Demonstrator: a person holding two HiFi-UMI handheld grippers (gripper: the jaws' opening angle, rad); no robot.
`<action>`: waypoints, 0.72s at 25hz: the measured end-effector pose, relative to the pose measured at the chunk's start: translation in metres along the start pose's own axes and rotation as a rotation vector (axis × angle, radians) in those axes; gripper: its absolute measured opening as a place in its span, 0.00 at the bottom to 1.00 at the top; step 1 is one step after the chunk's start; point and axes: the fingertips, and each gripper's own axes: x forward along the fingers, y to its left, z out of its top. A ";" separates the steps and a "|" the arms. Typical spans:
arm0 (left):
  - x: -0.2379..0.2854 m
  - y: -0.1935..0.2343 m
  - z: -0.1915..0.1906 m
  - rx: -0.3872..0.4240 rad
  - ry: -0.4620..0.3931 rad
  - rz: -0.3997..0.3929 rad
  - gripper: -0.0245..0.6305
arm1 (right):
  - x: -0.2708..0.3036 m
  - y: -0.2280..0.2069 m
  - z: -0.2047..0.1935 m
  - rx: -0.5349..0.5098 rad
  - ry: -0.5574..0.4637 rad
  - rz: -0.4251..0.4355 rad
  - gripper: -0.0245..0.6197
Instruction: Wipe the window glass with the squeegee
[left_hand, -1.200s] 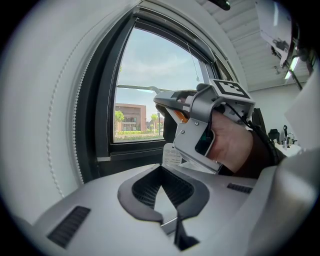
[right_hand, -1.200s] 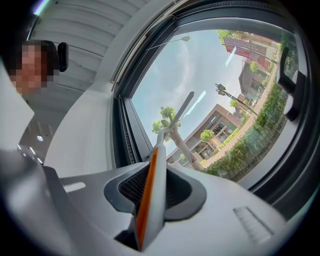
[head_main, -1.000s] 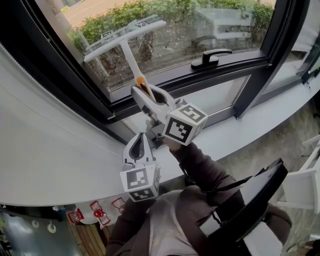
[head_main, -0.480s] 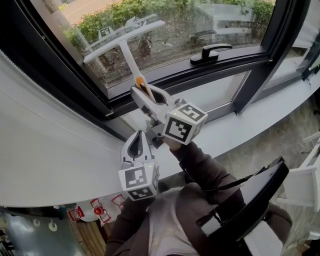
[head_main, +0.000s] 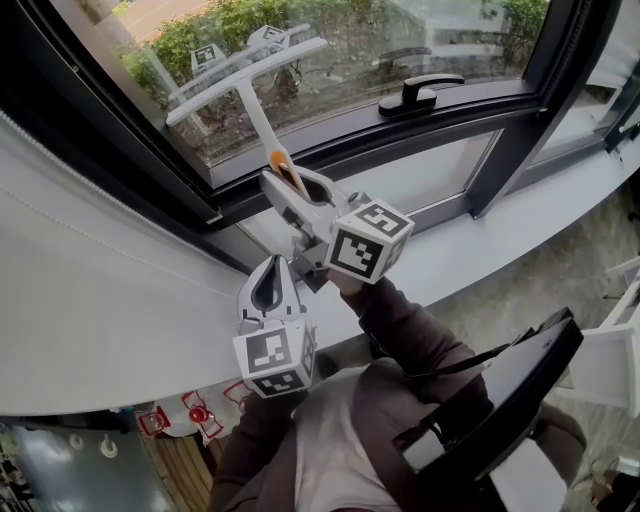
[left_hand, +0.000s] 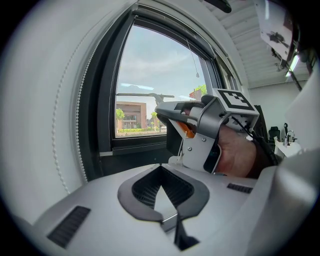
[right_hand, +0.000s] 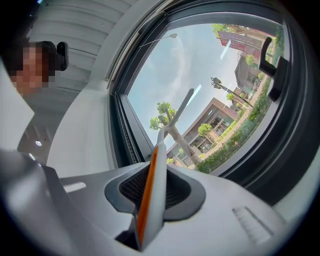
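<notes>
Since a second ago the squeegee (head_main: 245, 82) has slipped a touch lower on the pane, toward the bottom rail, and the left tool (head_main: 270, 275) has drifted slightly to the left; otherwise things sit much as they did.

The window glass (head_main: 400, 40) fills the top of the head view, with a green hedge (head_main: 250, 20) outside. A dark window frame (head_main: 400, 135) runs round it, and a pale sill (head_main: 520, 225) stretches along below. A white wall (head_main: 90, 290) takes up the left side. The person's dark sleeve (head_main: 410, 340) reaches up toward the window.

The right tool (head_main: 285, 180) is raised to the lower left part of the pane, jaws clamped on the squeegee's orange-striped grip (head_main: 280, 160). From there the white shaft runs up to the long crossbar blade, which lies slantwise against the glass, its reflection just beside it. The left tool hangs below and just beside the right one, near the sill; its jaws are closed together with nothing between them.

A black window handle (head_main: 420, 93) sits on the frame, well apart from the blade, to the right.
</notes>
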 end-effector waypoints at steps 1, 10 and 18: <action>0.000 0.000 0.002 -0.001 0.000 0.003 0.04 | -0.001 -0.001 -0.001 0.004 0.002 -0.001 0.14; 0.001 -0.005 -0.002 -0.003 0.008 -0.004 0.04 | -0.009 -0.006 -0.012 0.013 0.022 -0.010 0.14; 0.002 -0.004 -0.008 -0.004 0.024 -0.003 0.04 | -0.014 -0.010 -0.021 0.027 0.039 -0.012 0.14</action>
